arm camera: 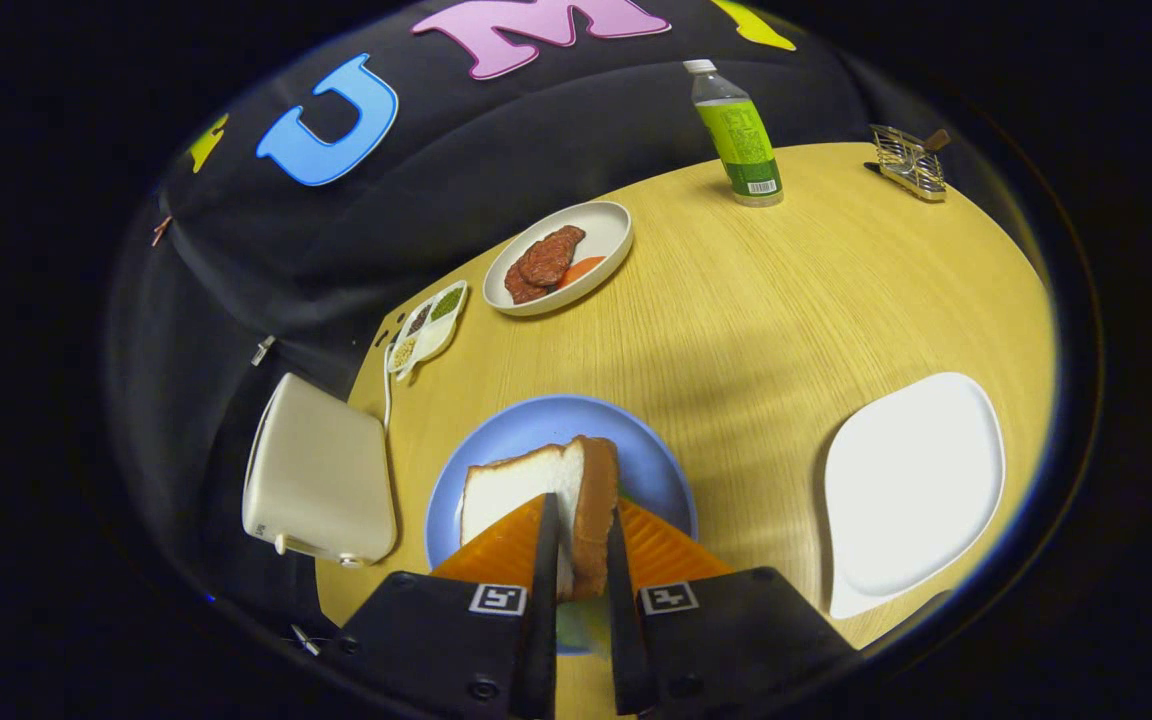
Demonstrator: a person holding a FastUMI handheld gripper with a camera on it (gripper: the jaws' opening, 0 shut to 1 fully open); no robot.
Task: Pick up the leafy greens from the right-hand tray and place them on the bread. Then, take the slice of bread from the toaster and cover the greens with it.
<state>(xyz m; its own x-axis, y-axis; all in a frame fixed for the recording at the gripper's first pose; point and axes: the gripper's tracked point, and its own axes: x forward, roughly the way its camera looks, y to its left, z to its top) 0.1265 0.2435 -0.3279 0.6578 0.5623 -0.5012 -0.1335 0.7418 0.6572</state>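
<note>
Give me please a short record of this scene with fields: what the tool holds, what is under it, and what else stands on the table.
tool: tool shut on slice of bread, held on edge between its fingers
under it: blue plate, a bit of green beside the slice
left of plate: toaster
right of plate: white tray, bare
beyond: plate with meat, small seasoning dish, bottle, wire rack
surface: wooden table

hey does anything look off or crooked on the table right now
Only the bread slice: it stands on edge between the gripper jaws above the blue plate, not yet flat. Nothing looks spilled or damaged.
</note>
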